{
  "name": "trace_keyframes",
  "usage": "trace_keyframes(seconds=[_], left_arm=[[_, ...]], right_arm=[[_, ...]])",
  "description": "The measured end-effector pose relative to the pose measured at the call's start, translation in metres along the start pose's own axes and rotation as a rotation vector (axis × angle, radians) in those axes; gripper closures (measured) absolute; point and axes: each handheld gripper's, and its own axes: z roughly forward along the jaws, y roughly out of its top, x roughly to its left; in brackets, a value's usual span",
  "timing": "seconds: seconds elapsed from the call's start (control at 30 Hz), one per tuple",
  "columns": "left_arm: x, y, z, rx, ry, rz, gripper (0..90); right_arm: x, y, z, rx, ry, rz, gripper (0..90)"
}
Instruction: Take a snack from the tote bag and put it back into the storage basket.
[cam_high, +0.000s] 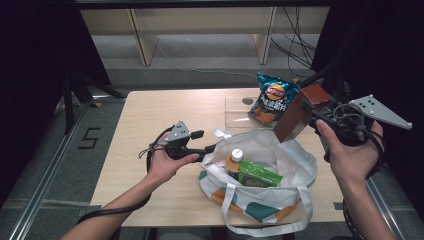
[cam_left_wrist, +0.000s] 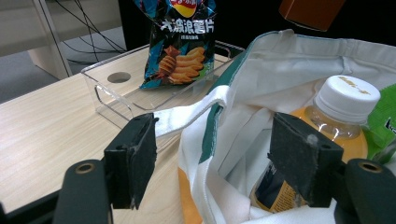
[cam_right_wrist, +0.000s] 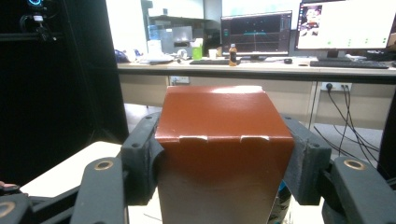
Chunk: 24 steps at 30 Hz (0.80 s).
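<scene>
A white tote bag (cam_high: 287, 165) with green and orange patches lies open on the wooden table (cam_high: 150, 115). Inside it are an orange drink bottle (cam_high: 234, 161) with a white cap and a green packet (cam_high: 257, 176). My left gripper (cam_high: 210, 149) is open at the bag's left rim. In the left gripper view the bag's rim (cam_left_wrist: 205, 105) runs between the spread jaws, with the bottle (cam_left_wrist: 338, 116) just past the right one. My right gripper (cam_high: 312, 112) is shut on a brown box (cam_high: 297, 114), held tilted above the bag's far right edge. The box (cam_right_wrist: 222, 149) sits clamped between both jaws.
A blue chips bag (cam_high: 272, 100) stands in a clear acrylic tray (cam_high: 235, 112) at the table's back, just behind the tote. Wooden shelving (cam_high: 200, 30) and cables (cam_high: 295, 40) lie beyond the table. Black curtains flank both sides. The right gripper view faces a desk with monitors (cam_right_wrist: 299, 28).
</scene>
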Motion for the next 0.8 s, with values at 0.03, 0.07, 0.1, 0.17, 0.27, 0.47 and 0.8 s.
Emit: trace_keyframes(seconds=[0.03,0.07,0.1,0.17,0.27,0.47,0.8], left_arm=[[0.0,0.0,0.0,0.0,0.0,0.0,31.4],[0.0,0.0,0.0,0.0,0.0,0.0,31.3],[0.0,0.0,0.0,0.0,0.0,0.001,31.4],[0.0,0.0,0.0,0.0,0.0,0.0,31.4],[0.0,0.0,0.0,0.0,-0.001,0.001,31.4],[0.0,0.0,0.0,0.008,0.005,0.004,31.4],[0.0,0.0,0.0,0.0,0.001,0.0,31.4]], right_arm=[[0.0,0.001,0.0,-0.001,-0.002,0.001,39.6],[-0.002,0.001,0.001,-0.009,-0.005,-0.012,39.6],[-0.002,0.002,0.002,-0.009,-0.006,-0.006,39.6],[-0.003,0.003,0.002,-0.007,-0.007,-0.002,39.6],[-0.005,0.004,0.003,-0.004,-0.016,0.002,39.6],[-0.009,0.007,0.007,-0.006,-0.021,0.0,39.6],[-0.014,0.011,0.013,-0.01,-0.037,-0.008,39.7]])
